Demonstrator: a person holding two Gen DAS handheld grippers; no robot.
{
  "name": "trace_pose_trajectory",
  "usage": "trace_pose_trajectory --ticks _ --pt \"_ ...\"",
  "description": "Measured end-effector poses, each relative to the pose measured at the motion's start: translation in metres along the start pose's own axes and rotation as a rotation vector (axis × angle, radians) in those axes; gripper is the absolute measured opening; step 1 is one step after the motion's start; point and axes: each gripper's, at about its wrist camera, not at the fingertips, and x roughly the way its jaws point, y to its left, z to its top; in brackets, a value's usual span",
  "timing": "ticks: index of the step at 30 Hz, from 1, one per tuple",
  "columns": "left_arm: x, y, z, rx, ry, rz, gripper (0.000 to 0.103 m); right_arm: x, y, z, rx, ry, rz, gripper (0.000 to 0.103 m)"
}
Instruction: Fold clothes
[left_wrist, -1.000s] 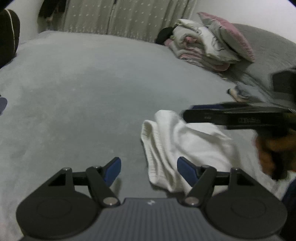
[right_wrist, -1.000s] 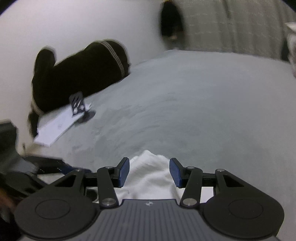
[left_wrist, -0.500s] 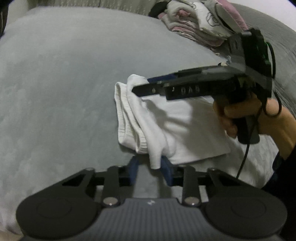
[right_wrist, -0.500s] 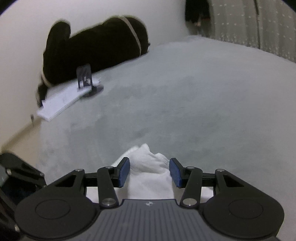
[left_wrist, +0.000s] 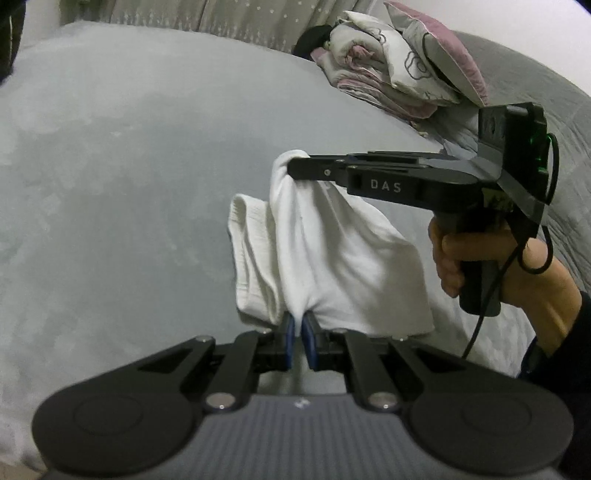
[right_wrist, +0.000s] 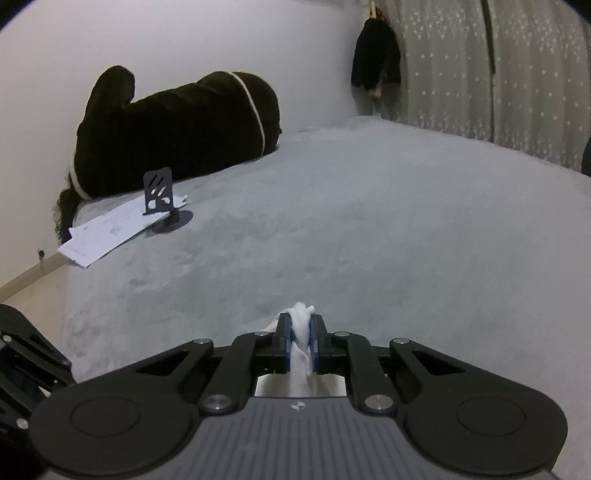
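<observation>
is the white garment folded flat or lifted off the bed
Lifted, not flat: the garment hangs bunched between the right hand-held gripper, closing on a corner, and the left hand-held gripper pinching its near edge.

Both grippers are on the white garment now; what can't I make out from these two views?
- Garment type: left wrist view, bunched folds hide its shape.
- Its near hem: left wrist view, behind the left gripper.
- Most of the garment: right wrist view, behind the closing right gripper.
- Print on papers: too small.

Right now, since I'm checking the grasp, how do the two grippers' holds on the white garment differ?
The left gripper pinches the white garment at its low near edge; the right gripper pinches a raised far corner. The left is fully shut; the right's jaws are closing on a thicker bunch. Both grip the same cloth.
</observation>
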Motion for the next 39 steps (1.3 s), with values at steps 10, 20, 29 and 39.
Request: trace_pose_trajectory --ticks 10,20,29,39 --pt "0.014 0.01 -0.007 0.012 0.086 0.025 0.008 0.037 0.005 -0.006 -0.015 0.088 -0.055 0.038" --pt "-0.008 0.029 0.01 -0.025 -0.022 -0.008 0.016 -0.07 -0.021 -0.016 0.047 -0.036 -0.162 0.057" --pt "0.014 -0.01 0.032 0.033 -0.1 0.01 0.017 -0.063 -0.054 -0.044 0.145 0.133 -0.175 0.026" --pt "0.066 -0.034 0.043 0.045 0.01 0.231 0.015 -0.042 -0.054 -0.057 0.108 0.139 -0.204 0.013"
